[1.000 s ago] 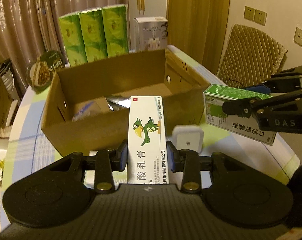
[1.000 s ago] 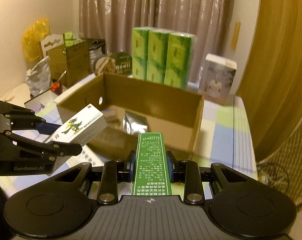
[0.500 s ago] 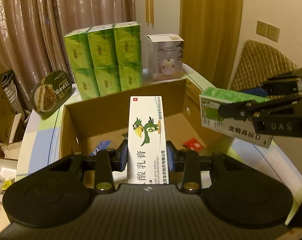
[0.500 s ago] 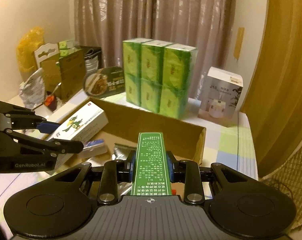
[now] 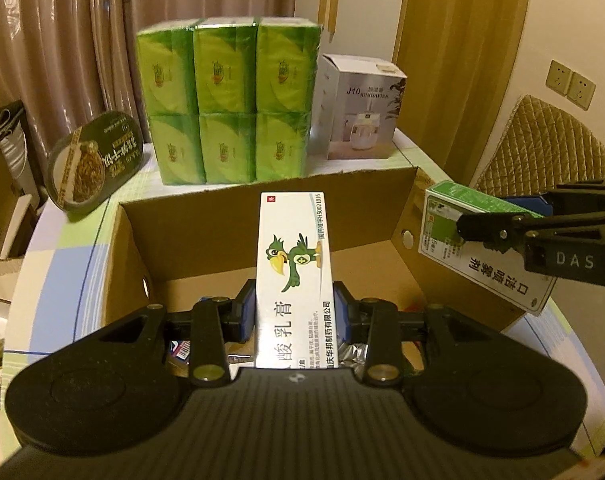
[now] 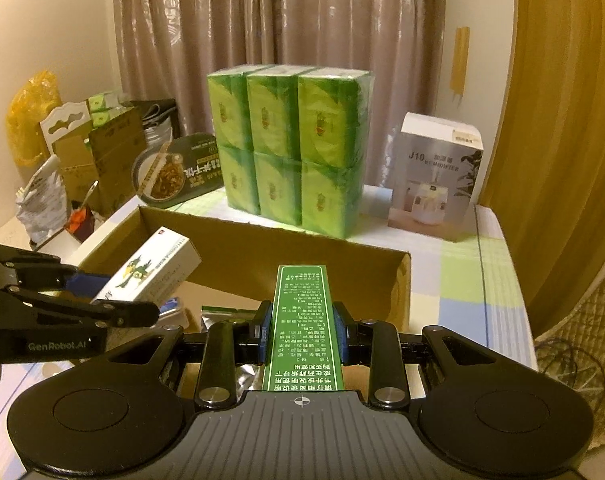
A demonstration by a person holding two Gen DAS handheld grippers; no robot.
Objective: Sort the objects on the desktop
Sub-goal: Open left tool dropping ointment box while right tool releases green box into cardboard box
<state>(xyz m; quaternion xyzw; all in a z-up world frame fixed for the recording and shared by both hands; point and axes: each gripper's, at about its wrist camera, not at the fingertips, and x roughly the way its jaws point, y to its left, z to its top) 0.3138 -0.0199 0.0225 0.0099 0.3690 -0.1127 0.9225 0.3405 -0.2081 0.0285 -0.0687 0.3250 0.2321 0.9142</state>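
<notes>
Table (image 6: 482, 256) with a pale checked cloth carries everything here, and the biggest thing on it is an open cardboard box (image 5: 262, 216) standing near the front edge. Behind the box, toward the back edge, a shrink-wrapped block of six green tissue packs (image 5: 228, 100) stands upright. Just to its right sits a white humidifier carton (image 6: 434, 184), a little apart from the tissues. On the other side of the tissues, a dark oval noodle bowl (image 5: 92, 168) leans tilted near the back left corner.

Over the box opening, the left gripper (image 5: 294, 312) is clamped on a white ointment box with a green parrot printed on it (image 5: 294, 264), the blue pads pressing both long sides. From the right wrist camera the same carton hangs tilted above the left part of the box. The right gripper (image 6: 302, 330) is closed tight on a narrow green medicine box (image 6: 302, 320), which points forward above the near wall of the cardboard box. The left wrist camera shows that green box held above the right wall, its white side facing the lens.

Inside, on the floor of the cardboard box, lies a crumpled silver foil packet (image 6: 222, 314), partly hidden by the grippers.
</notes>
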